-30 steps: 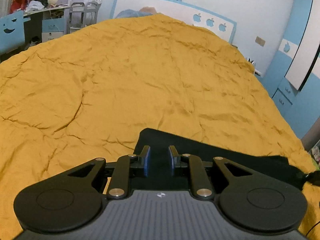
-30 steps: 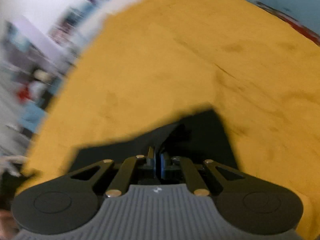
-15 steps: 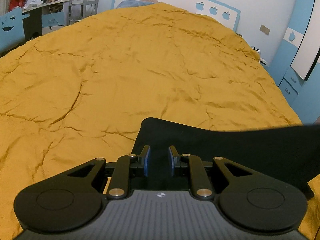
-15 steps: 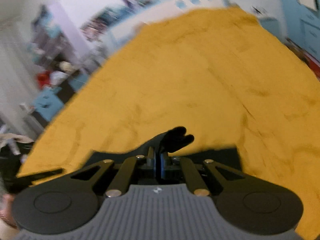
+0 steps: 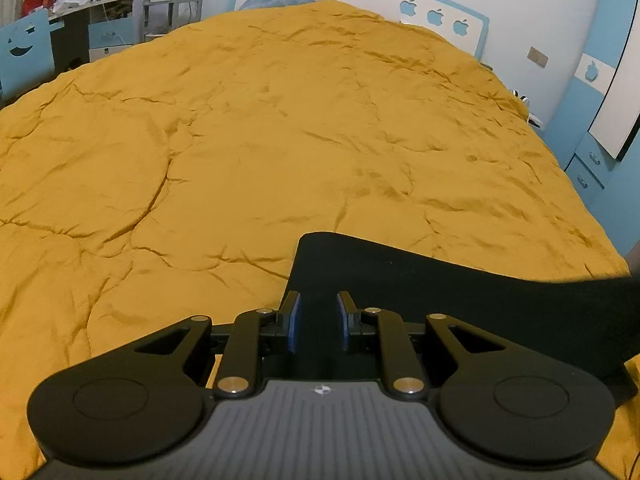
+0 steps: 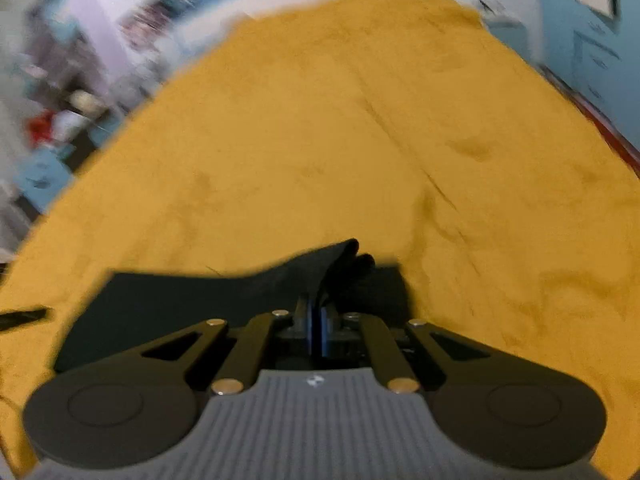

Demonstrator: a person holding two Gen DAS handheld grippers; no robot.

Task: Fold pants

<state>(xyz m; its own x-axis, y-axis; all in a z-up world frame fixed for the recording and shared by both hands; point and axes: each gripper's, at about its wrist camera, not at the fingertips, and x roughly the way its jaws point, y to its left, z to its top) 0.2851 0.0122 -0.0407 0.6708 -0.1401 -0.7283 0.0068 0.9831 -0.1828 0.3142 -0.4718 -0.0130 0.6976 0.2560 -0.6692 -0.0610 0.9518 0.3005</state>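
Lifted pants (image 5: 460, 296) edge; only right claw (image 6: 316, 320) view shows bunched cloth.

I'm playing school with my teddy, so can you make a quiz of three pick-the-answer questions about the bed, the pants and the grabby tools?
1. Where do the black pants lie?
A. on the yellow bedspread
B. on the desk
C. on the floor

2. What colour is the bedspread?
A. pink
B. mustard yellow
C. green

3. How is the right tool just now?
A. wide open with nothing in it
B. shut on a bunched bit of the pants
C. holding a pillow

Answers:
1 A: in the left wrist view the dark cloth is spread over the yellow cover near the left tool, which has pants fabric between its pads.
2 B: the cover is mustard yellow in both views.
3 B: in the right wrist view the pads are together and black fabric sticks up from between them.
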